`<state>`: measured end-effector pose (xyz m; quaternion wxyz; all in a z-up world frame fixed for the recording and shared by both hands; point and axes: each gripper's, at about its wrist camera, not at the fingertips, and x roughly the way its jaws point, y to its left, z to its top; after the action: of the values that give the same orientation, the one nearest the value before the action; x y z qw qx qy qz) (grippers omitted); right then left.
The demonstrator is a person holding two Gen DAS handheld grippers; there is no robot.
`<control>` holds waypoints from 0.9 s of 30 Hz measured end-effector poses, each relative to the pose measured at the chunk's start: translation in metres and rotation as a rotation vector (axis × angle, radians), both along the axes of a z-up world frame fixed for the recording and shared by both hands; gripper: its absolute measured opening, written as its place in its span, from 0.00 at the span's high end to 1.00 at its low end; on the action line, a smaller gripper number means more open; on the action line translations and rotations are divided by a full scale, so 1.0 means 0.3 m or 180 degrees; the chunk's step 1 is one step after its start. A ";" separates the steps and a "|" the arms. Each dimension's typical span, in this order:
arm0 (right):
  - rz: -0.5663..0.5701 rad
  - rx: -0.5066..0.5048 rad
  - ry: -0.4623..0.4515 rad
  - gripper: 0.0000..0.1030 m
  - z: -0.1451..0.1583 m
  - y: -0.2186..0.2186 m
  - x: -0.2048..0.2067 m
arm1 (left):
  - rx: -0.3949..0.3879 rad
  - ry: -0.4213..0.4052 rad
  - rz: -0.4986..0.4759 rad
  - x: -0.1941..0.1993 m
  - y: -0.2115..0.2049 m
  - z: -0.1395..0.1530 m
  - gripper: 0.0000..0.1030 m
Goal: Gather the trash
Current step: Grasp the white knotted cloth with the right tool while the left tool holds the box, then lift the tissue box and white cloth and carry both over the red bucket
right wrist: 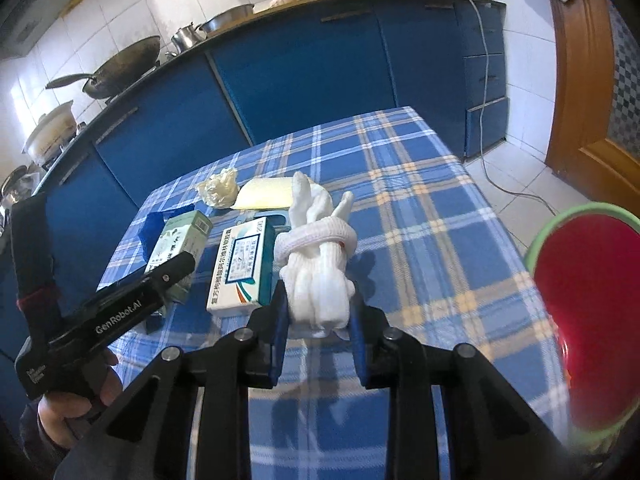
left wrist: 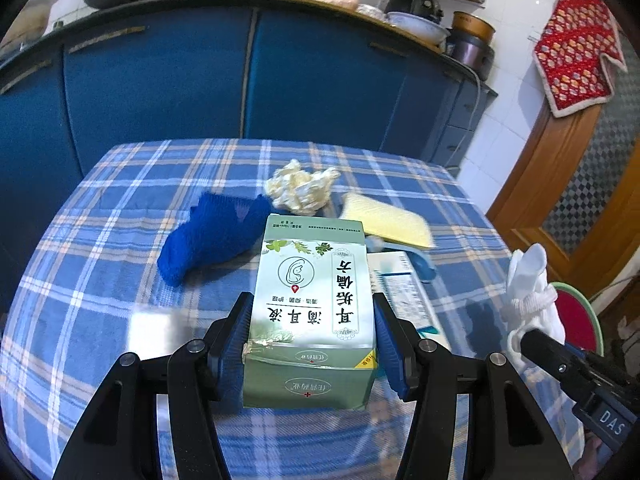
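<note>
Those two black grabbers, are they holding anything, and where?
Yes. The left gripper clamps a green medicine box across its near end; the right gripper pinches a knotted white cotton glove bundle at its lower end.

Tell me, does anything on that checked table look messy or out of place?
Mostly clutter. A crumpled paper wad lies by a yellow sponge, and a blue knitted piece sits bunched up. The left gripper holds a green box whose near corner looks torn; the right gripper holds a knotted white cloth. Nothing is spilled.

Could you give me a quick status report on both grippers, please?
Left gripper shut on green box. Right gripper shut on white glove bundle. Red bin to the right, path clear. Crumpled paper remains on table.
</note>
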<state>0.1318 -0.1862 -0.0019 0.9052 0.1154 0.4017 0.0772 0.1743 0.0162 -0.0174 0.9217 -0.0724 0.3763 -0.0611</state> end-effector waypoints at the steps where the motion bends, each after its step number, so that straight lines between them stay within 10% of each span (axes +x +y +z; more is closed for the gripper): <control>1: -0.0020 0.0012 -0.0003 0.71 0.003 -0.010 -0.012 | -0.0004 -0.0013 -0.0023 -0.008 -0.009 0.008 0.43; 27: -0.0627 0.0160 -0.0222 0.71 0.097 -0.309 -0.264 | -0.0084 -0.0069 -0.0920 -0.140 -0.366 0.137 0.43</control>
<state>0.0526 -0.2787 0.0271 0.9186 0.1743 0.3546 0.0019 0.1324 -0.0937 0.0236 0.9062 -0.0289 0.3720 -0.1989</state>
